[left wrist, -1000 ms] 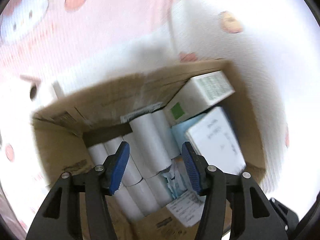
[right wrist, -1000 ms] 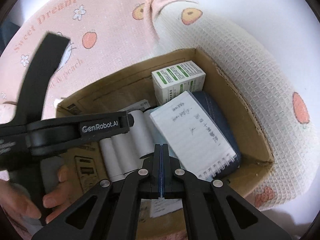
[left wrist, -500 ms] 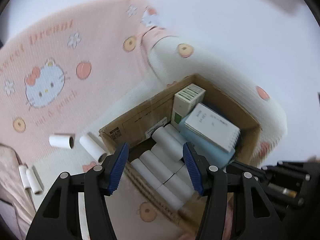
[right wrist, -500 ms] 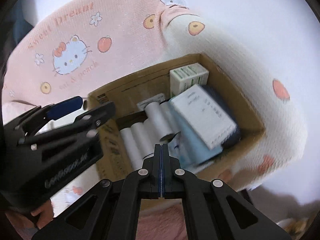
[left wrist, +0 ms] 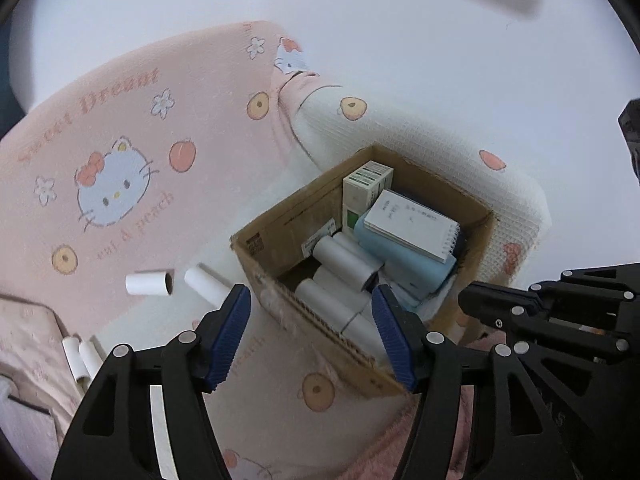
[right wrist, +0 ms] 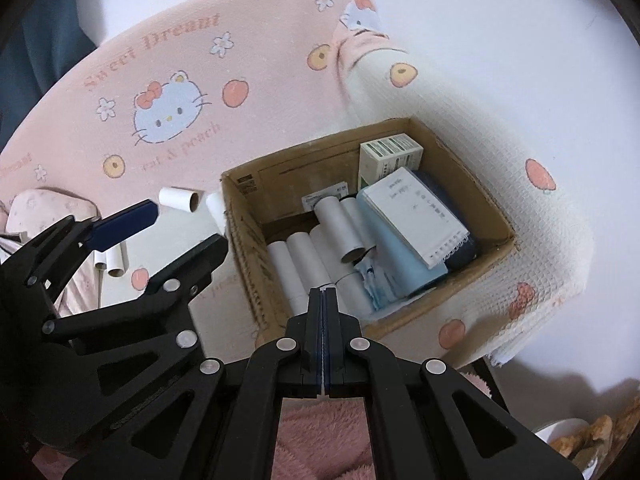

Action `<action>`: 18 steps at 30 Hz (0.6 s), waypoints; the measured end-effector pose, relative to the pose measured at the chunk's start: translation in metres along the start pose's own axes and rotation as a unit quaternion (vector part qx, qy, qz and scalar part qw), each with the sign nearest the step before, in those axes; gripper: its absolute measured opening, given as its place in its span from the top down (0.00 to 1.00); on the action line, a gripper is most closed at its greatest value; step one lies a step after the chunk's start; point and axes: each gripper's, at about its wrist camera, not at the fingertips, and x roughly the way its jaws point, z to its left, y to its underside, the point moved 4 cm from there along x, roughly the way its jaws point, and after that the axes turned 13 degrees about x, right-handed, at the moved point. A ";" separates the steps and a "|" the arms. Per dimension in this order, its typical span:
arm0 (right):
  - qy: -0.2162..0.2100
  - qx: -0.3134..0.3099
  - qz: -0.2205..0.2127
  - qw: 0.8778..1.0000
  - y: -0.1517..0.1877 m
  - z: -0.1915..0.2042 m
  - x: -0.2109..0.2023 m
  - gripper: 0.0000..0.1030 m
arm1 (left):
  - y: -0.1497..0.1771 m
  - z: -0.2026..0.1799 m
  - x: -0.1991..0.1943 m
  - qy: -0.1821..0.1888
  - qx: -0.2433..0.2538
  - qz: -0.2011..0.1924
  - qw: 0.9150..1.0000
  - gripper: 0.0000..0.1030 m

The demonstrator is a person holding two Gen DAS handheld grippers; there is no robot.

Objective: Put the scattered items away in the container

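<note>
A cardboard box (left wrist: 276,236) (right wrist: 472,176) sits on a pink and white blanket. It holds several white paper rolls (left wrist: 344,258) (right wrist: 304,260), a white notepad (left wrist: 412,224) (right wrist: 416,216), a green and white carton (left wrist: 364,188) (right wrist: 388,152) and a light blue pack (left wrist: 404,264). Two loose white rolls (left wrist: 148,283) (right wrist: 178,199) lie left of the box, and two more (left wrist: 80,354) (right wrist: 112,260) lie farther left. My left gripper (left wrist: 312,334) (right wrist: 168,232) is open and empty, above the box's near edge. My right gripper (right wrist: 323,312) is shut and empty, in front of the box.
The blanket (left wrist: 112,184) (right wrist: 168,112) with a cat print covers the surface and hangs over a rounded edge at the right (right wrist: 560,248). A pink fluffy rug (right wrist: 320,432) lies below. A pale wall (left wrist: 400,40) is behind.
Both grippers have pulled up and back from the box, which now looks smaller. The left gripper stays open and empty, the right stays shut.
</note>
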 end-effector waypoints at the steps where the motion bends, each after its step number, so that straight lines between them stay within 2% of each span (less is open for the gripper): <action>1: 0.002 -0.004 -0.001 1.000 0.002 0.002 -0.003 1.00 | 0.003 0.002 -0.004 0.003 -0.005 0.002 1.000 0.35; 3: 0.001 -0.019 -0.004 1.000 0.008 0.007 -0.010 1.00 | 0.010 0.006 -0.011 0.001 -0.013 0.008 1.000 0.35; 5: -0.007 -0.028 -0.010 1.000 0.011 0.012 -0.017 0.94 | 0.018 0.012 -0.018 -0.004 -0.028 0.018 0.999 0.35; 6: -0.010 -0.032 -0.017 0.999 0.013 0.014 -0.022 0.84 | 0.023 0.014 -0.022 -0.001 -0.038 0.020 0.999 0.35; 7: -0.014 -0.036 -0.027 0.999 0.014 0.017 -0.028 0.62 | 0.028 0.017 -0.026 -0.001 -0.050 0.022 0.999 0.35; 8: -0.012 -0.042 -0.042 0.998 0.015 0.020 -0.034 0.52 | 0.031 0.021 -0.029 -0.005 -0.059 0.025 0.998 0.35; 9: -0.010 -0.051 -0.059 0.997 0.017 0.023 -0.041 0.32 | 0.037 0.026 -0.034 -0.008 -0.070 0.027 0.997 0.35; 10: -0.014 -0.062 -0.074 0.995 0.019 0.026 -0.048 0.23 | 0.042 0.030 -0.039 -0.009 -0.079 0.031 0.996 0.35; 15: -0.037 -0.097 -0.089 0.991 0.028 0.041 -0.066 0.23 | 0.058 0.044 -0.060 -0.056 -0.089 0.047 0.993 0.35; 18: -0.039 -0.108 -0.093 0.989 0.030 0.047 -0.069 0.22 | 0.062 0.048 -0.072 -0.043 -0.105 0.050 0.992 0.34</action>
